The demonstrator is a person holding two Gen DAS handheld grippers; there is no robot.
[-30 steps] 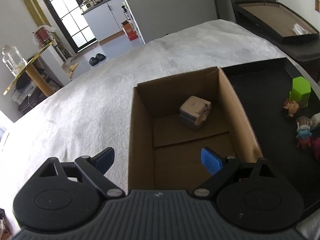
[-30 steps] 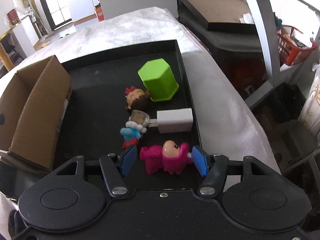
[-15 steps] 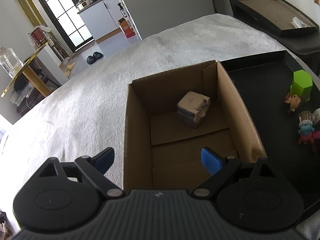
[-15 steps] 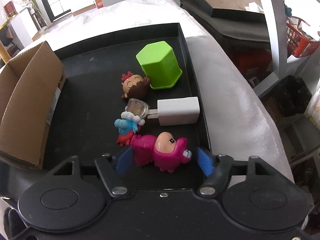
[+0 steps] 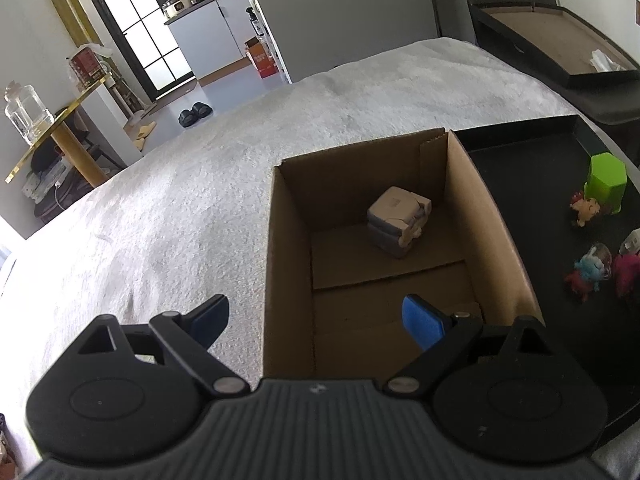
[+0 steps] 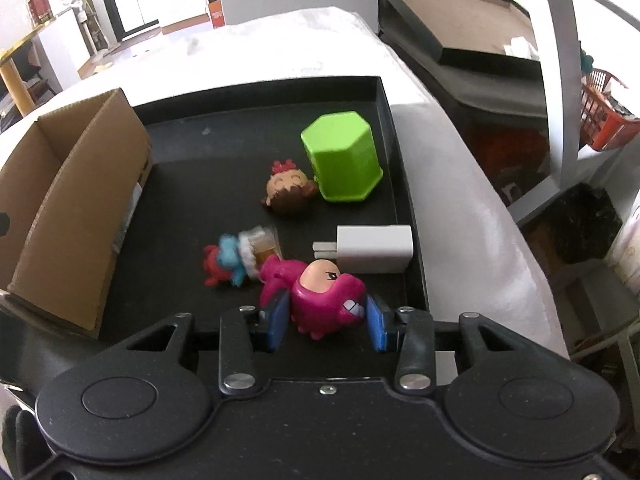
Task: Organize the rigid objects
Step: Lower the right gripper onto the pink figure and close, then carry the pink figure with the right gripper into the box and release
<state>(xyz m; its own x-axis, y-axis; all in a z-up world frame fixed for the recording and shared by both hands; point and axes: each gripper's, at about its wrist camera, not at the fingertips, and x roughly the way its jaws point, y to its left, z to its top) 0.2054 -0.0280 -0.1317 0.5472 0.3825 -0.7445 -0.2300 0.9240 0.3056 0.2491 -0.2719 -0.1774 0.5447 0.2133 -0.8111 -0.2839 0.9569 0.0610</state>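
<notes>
Progress looks early: one pale blocky item [image 5: 398,226] already lies on the floor of the cardboard box [image 5: 494,220], toward its far end, while the rest are not yet moved. Right now the pink figurine [image 6: 320,300] sits between the blue pads of the right tool [image 6: 326,322], whose jaws are closing on it; both pads appear to meet its sides, so I judge the grip just about made, with the toy near the front edge of the black tray [image 6: 384,92].

Outward from the pink figurine, a small red-and-blue figurine [image 6: 226,260] touches it on the side toward the box, and a white plug adapter [image 6: 374,248] lies just behind it by the tray's right wall. Farther back a brown-haired doll head [image 6: 290,190] leans against a green hexagonal cup [image 6: 342,156] standing mouth-down. That leaves five pieces still to go into the box, which stands just left of the tray.

The left tool [image 5: 316,320] hangs open and empty over the box's near wall.

A strip of label shows on the box's outer side facing the tray, but its print is too small to read; no other writing on the task's pieces is legible.
</notes>
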